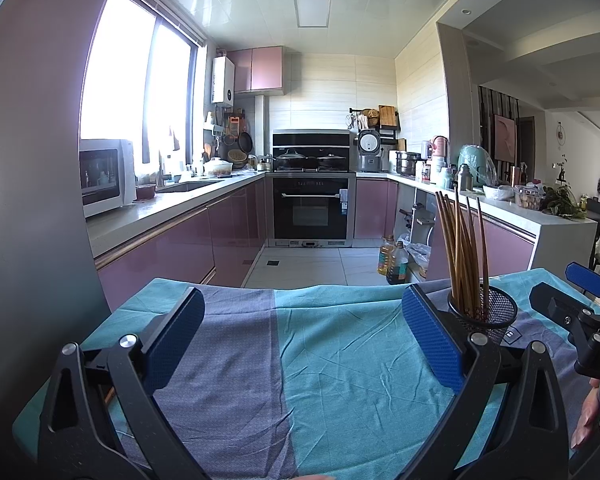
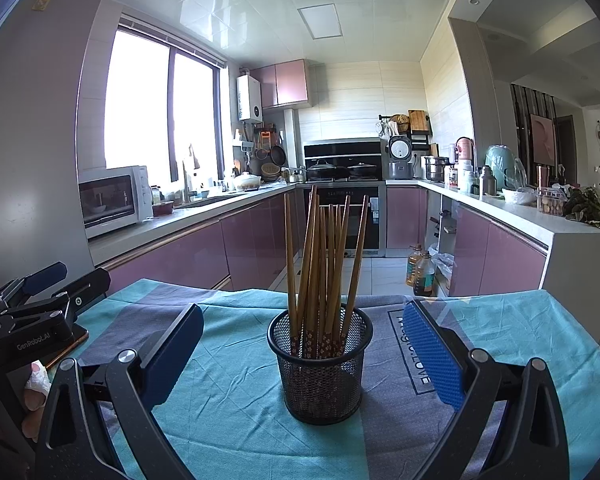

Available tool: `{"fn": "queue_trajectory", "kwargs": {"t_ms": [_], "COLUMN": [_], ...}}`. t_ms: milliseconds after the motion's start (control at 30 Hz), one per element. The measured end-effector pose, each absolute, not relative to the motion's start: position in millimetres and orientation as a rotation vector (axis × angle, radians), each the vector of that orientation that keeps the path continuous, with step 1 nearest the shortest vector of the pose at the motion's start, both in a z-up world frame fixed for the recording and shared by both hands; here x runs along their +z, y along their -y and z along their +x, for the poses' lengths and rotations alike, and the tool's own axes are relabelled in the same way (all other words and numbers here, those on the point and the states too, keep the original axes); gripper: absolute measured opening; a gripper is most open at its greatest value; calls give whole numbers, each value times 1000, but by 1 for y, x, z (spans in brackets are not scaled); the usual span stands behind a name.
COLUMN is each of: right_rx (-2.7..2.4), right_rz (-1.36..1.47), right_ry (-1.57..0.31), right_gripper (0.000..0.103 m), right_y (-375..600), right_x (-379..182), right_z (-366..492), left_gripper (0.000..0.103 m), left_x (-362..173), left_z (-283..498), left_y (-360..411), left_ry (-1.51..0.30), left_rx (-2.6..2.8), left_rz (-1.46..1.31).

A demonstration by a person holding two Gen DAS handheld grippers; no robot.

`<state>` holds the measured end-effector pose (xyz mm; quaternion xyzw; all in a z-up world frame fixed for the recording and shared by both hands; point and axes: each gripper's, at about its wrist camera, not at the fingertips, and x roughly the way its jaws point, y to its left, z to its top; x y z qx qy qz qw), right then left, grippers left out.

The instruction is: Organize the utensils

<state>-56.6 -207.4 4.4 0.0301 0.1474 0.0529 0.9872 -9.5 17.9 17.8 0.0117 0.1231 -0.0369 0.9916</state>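
Note:
A black mesh cup (image 2: 320,364) stands upright on the teal and grey cloth (image 2: 228,392), holding several brown wooden chopsticks (image 2: 320,264) tips down. My right gripper (image 2: 302,356) is open, its blue pads wide apart on either side of the cup and nearer the camera, touching nothing. In the left wrist view the same mesh cup (image 1: 488,312) with chopsticks (image 1: 462,248) sits just beyond the right finger. My left gripper (image 1: 300,336) is open over bare cloth (image 1: 340,360) with nothing between its fingers. The right gripper's finger (image 1: 590,280) shows at the far right edge there.
The cloth-covered table ends at a far edge, with tiled floor beyond. Pink cabinets (image 2: 204,256) run along the left, an oven (image 1: 311,208) at the back, and a white counter (image 2: 540,224) with jars and greens on the right. Oil bottles (image 2: 420,270) stand on the floor. A hand (image 1: 594,412) grips the right handle.

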Motion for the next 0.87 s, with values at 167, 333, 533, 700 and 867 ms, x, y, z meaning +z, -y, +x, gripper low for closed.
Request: {"fn": "queue_trajectory", "kwargs": {"t_ms": [167,333,533,700,867], "right_rx": [107,108,109,72,-46], "right_rz": [62,64,64,59,54], "right_ry": [-297,-300,-302,-337,-526], "right_gripper": [97,97,97,97,97], "right_y": [208,208,208,224,269], "right_x": [4,4,3,-4,-33], "right_z": [-56,-55,-55,-53,-29], "left_gripper": [97,97,97,97,97], "left_x": [18,16,14,5,-16], "left_z": [-10,-10,-9,8,37], "left_y": [-18,-17,-17,-21,-39], "left_ry": [-246,-248,-242,-339,-480], "left_rx": [-72,-73,-69,-102,-83], "left_rz": [23,22,37,19,4]}}
